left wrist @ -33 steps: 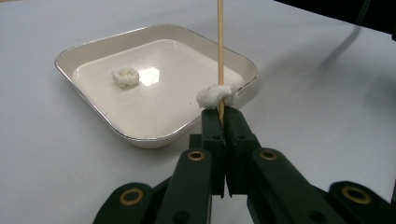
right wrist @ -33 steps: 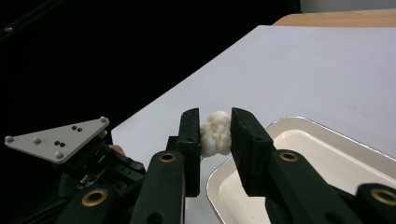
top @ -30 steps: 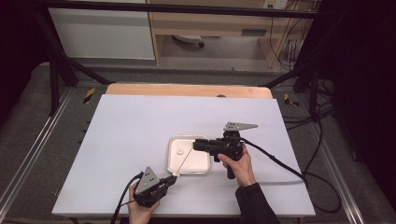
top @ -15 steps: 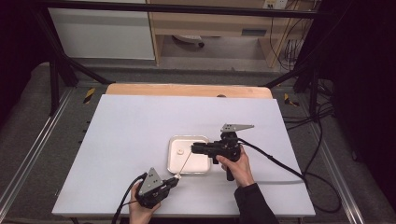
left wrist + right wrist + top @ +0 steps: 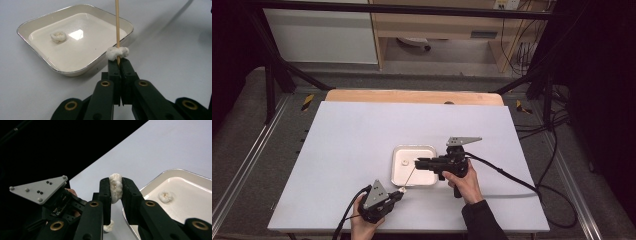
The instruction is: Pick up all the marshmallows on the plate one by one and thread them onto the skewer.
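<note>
A thin wooden skewer [image 5: 116, 25] stands up from my left gripper [image 5: 119, 62], which is shut on its lower end. A white soft piece [image 5: 117, 53] is threaded on the skewer just above the jaws. My right gripper [image 5: 115, 180] is shut on a second white piece [image 5: 115, 189]. In the high view the skewer [image 5: 409, 176] slants from the left gripper [image 5: 398, 193] up to the right gripper [image 5: 418, 163] over the tray's front edge. A third white piece [image 5: 166, 196] lies loose in the white tray [image 5: 430, 150].
The tray [image 5: 37, 21] sits near the middle of a white tabletop [image 5: 352, 140] with a wooden strip [image 5: 412, 96] along its far edge. A black cable [image 5: 507, 176] trails right from the right gripper. Dark frame bars and floor surround the table.
My right gripper has moved a little left and toward the person, down to the skewer's upper end over the tray. The left gripper has stayed almost still.
</note>
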Demonstrator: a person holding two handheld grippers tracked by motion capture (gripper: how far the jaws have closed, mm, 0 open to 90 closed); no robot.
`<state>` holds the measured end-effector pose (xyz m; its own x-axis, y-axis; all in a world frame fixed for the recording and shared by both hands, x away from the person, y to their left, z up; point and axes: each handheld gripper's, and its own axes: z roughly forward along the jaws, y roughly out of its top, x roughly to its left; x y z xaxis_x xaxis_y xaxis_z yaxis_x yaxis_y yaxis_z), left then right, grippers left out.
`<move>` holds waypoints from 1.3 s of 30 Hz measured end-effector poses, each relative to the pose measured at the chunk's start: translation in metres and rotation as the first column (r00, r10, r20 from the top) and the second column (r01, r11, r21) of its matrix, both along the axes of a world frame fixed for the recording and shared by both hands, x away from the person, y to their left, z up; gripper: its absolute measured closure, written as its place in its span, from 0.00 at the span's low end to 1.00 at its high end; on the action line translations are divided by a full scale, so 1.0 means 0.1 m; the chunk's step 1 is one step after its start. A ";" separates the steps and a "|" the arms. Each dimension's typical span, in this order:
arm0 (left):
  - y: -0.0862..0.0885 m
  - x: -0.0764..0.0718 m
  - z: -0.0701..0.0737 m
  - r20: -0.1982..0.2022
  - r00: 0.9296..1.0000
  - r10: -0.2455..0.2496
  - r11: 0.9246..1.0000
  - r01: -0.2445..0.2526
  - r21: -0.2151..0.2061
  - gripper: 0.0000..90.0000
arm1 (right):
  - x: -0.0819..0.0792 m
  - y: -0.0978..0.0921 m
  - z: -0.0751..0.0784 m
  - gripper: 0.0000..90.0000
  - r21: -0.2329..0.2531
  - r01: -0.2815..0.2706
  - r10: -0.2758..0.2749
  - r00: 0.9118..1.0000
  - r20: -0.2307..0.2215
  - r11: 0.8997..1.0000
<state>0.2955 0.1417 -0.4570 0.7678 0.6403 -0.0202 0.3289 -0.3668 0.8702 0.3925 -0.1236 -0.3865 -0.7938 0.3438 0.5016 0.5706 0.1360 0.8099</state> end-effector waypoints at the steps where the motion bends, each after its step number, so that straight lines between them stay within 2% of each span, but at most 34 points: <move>1: -0.01 0.00 0.00 -0.003 1.000 0.000 1.000 0.000 0.010 0.99 | -0.01 0.00 -0.01 0.88 -0.006 0.002 -0.002 1.000 0.006 1.000; 8: 0.00 0.00 0.00 -0.004 1.000 0.004 1.000 -0.004 0.012 0.99 | -0.02 0.02 -0.01 0.89 -0.025 -0.024 0.024 1.000 0.000 0.999; 10: -0.01 0.00 -0.01 -0.007 1.000 0.002 1.000 -0.002 0.017 0.99 | -0.04 0.03 -0.02 0.89 -0.018 -0.029 0.029 1.000 -0.005 0.999; 13: -0.02 0.00 -0.01 -0.004 1.000 0.004 1.000 -0.003 0.026 0.99 | -0.04 0.03 -0.03 0.89 -0.042 -0.015 0.015 1.000 0.001 0.999; 20: -0.03 0.00 -0.01 -0.012 1.000 0.001 0.999 -0.001 0.044 0.99 | -0.06 0.06 -0.07 0.89 -0.039 -0.014 0.014 1.000 -0.001 0.999; 28: -0.02 0.01 -0.01 -0.018 1.000 -0.004 0.999 0.005 0.034 0.99 | -0.08 0.09 -0.10 0.90 -0.031 -0.020 0.019 1.000 -0.009 0.999; 31: -0.01 0.01 -0.01 -0.018 1.000 -0.004 1.000 0.005 0.022 0.99 | -0.09 0.09 -0.11 0.90 -0.042 -0.018 0.018 1.000 -0.009 0.999; 35: -0.01 0.01 -0.01 -0.014 1.000 -0.002 1.000 0.002 0.014 0.99 | -0.11 0.10 -0.12 0.90 -0.030 -0.017 0.016 1.000 -0.008 0.999; 37: 0.00 0.01 0.01 -0.008 1.000 -0.009 1.000 0.009 -0.019 0.99 | -0.12 0.13 -0.16 0.89 -0.053 -0.042 0.041 0.999 -0.030 0.998; 39: 0.00 0.01 0.00 -0.014 1.000 -0.005 1.000 0.005 -0.015 0.99 | -0.14 0.20 -0.25 0.89 -0.084 -0.053 0.051 0.998 -0.036 0.995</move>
<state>0.2970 0.1418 -0.4565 0.7705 0.6362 -0.0402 0.3392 -0.3558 0.8708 0.3782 -0.1033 -0.4117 -0.7950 0.3448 0.4991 0.5876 0.2332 0.7748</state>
